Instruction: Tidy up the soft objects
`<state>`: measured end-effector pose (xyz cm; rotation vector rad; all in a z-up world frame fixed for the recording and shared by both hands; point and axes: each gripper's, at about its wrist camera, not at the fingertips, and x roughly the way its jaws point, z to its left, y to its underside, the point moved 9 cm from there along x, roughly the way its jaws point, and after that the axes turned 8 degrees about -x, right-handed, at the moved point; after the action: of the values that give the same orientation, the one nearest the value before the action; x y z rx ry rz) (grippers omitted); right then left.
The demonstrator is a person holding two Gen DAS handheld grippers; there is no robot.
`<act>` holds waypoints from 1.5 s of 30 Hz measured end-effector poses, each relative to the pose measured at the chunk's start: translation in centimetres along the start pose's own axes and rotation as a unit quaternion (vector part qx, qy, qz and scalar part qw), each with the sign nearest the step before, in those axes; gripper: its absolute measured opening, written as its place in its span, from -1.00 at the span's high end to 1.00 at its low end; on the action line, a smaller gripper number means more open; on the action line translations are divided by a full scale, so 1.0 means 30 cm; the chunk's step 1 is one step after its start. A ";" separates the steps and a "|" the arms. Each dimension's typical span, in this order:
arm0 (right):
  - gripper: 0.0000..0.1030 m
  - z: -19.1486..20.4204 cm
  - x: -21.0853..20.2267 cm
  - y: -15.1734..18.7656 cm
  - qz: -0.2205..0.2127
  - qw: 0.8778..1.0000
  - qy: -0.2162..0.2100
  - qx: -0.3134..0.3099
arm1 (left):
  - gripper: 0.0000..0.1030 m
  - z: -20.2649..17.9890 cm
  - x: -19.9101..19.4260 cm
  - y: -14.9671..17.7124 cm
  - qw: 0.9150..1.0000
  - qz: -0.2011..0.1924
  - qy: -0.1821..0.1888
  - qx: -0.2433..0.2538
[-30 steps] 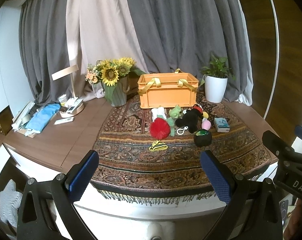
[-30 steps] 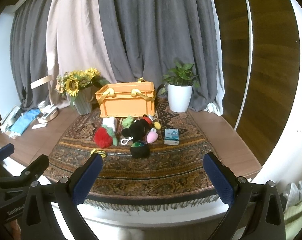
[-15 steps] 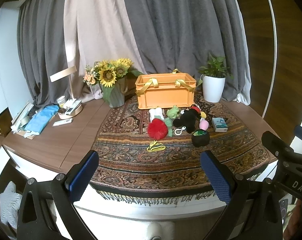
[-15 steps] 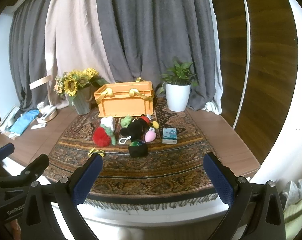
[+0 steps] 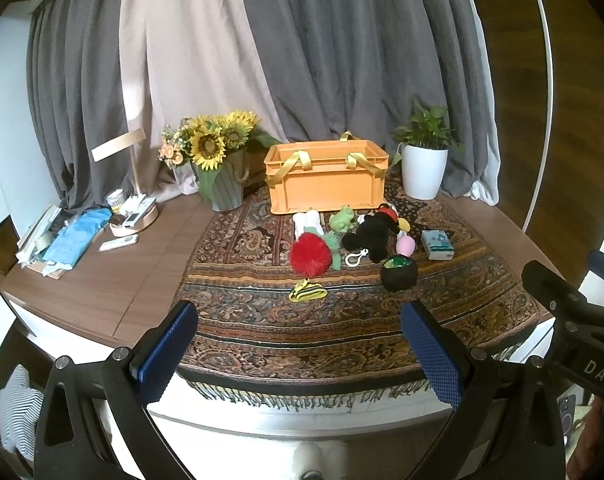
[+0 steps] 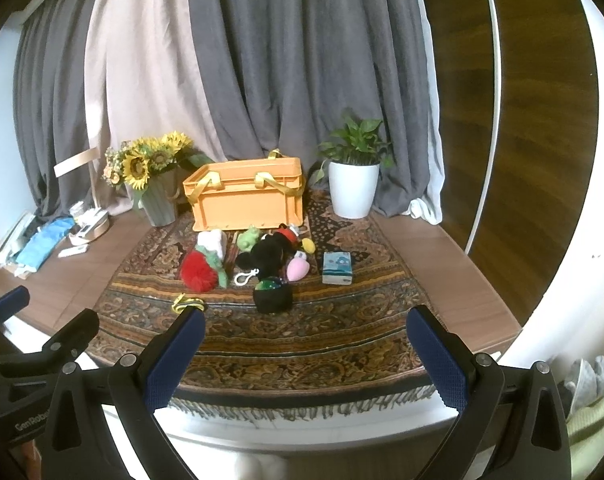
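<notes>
An orange crate (image 5: 326,178) (image 6: 246,196) with yellow straps stands at the back of a patterned rug (image 5: 342,312). In front of it lie soft toys: a red fluffy ball (image 5: 310,254) (image 6: 198,270), a white toy (image 5: 308,222), a green frog (image 5: 342,219), a black plush mouse (image 5: 372,232) (image 6: 272,254), a pink toy (image 5: 405,245), a black round plush (image 5: 399,273) (image 6: 273,294) and a yellow-black strap (image 5: 308,291). My left gripper (image 5: 300,354) and right gripper (image 6: 304,358) are open and empty, held before the table's front edge, well short of the toys.
A sunflower vase (image 5: 218,168) stands left of the crate and a white potted plant (image 5: 424,164) right of it. A small blue-white box (image 5: 436,243) lies on the rug. Papers, a blue cloth (image 5: 76,236) and a tray of small items sit at the far left.
Both grippers have drifted slightly nearer the table and a little upward. The toys and the crate have not moved. Both grippers stay open.
</notes>
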<state>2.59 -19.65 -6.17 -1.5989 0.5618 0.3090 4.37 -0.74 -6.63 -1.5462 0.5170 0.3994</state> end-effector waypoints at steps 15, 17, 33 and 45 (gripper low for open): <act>-0.97 0.077 0.237 0.019 0.035 0.999 -0.022 -0.017 | -1.00 0.029 0.237 0.023 1.000 0.014 0.002 0.005; -0.97 0.090 0.287 0.021 0.041 0.999 -0.028 -0.019 | -1.00 0.034 0.292 0.027 1.000 0.017 0.001 0.009; -0.94 0.134 0.651 0.036 0.069 0.996 -0.052 -0.016 | -1.00 0.027 0.651 0.094 0.998 0.059 -0.006 0.008; -0.77 0.154 0.812 0.087 0.091 0.993 -0.075 -0.013 | -0.86 0.016 0.822 0.122 0.997 0.076 -0.018 -0.011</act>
<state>22.31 -19.35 -21.45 -1.5361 0.5897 0.5709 22.89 -2.18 -23.25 -1.5228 0.6052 0.5499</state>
